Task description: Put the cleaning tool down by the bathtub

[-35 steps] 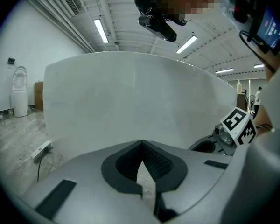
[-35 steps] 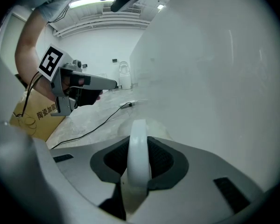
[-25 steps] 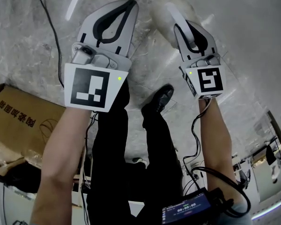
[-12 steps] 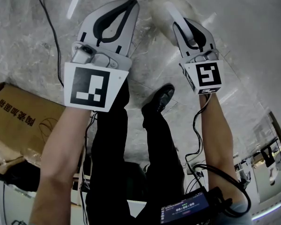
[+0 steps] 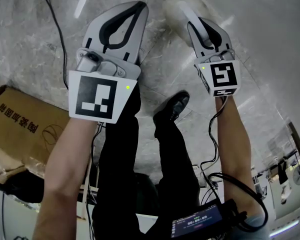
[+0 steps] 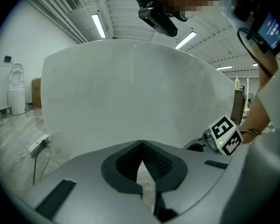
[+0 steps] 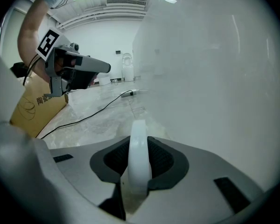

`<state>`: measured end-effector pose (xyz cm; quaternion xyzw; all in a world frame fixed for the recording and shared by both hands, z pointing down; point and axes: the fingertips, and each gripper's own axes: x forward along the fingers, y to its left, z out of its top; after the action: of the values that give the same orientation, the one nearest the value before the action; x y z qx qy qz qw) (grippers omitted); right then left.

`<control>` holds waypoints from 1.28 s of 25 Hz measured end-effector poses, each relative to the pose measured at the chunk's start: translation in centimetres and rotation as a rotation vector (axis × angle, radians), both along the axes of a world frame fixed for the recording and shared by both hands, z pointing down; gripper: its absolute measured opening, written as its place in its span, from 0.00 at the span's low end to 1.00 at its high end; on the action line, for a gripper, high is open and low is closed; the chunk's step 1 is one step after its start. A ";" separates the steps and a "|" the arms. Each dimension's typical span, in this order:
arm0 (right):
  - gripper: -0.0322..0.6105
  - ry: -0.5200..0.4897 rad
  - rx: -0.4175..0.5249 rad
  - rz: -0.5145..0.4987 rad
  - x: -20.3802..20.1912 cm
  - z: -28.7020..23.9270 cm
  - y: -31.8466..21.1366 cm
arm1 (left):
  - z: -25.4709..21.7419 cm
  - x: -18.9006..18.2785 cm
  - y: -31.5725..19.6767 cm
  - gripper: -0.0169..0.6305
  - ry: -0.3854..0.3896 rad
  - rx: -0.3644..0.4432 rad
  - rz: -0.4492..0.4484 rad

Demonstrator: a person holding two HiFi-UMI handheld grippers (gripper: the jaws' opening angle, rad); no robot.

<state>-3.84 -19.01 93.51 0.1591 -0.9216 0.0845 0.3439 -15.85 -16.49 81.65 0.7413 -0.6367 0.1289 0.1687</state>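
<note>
I count two grippers, the left gripper (image 6: 141, 143) and the right gripper (image 7: 139, 146); one cleaning tool (image 7: 139, 164); one bathtub (image 6: 130, 92); one cardboard box (image 5: 25, 124); one black shoe (image 5: 172, 105); one power strip (image 6: 38, 145); one handheld screen (image 5: 200, 223).

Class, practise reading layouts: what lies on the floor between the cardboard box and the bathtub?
A black cable crosses otherwise bare marble floor there, seen in the right gripper view.

Past the right hand-held gripper (image 5: 201, 26), the far end of the cleaning tool (image 5: 174, 10) is a blurred pale shape, and its handle's near end is hidden between the jaws. In the head view, the left edge cuts off the cardboard box (image 5: 25, 129).
</note>
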 end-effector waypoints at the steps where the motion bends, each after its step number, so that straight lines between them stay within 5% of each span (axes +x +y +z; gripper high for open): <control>1: 0.21 0.003 0.003 -0.002 -0.1 0.0 0.1 | -0.1 0.0 0.2 0.05 -0.001 -0.001 0.000; 20: 0.27 0.017 -0.006 -0.001 -0.3 -0.9 1.0 | -1.9 0.2 -0.2 0.05 -0.006 0.011 -0.008; 28: 0.23 -0.066 0.040 0.011 -2.3 -8.0 -0.4 | -7.3 -0.1 -1.5 0.05 0.006 0.068 -0.055; 32: 0.16 -0.206 0.119 0.009 -4.4 -14.5 -1.3 | -11.1 -0.4 -2.1 0.05 0.011 0.100 -0.081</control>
<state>-8.27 -20.26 78.97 0.1738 -0.9547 0.0469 0.2371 -16.30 -18.55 70.59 0.7230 -0.6710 0.0858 0.1401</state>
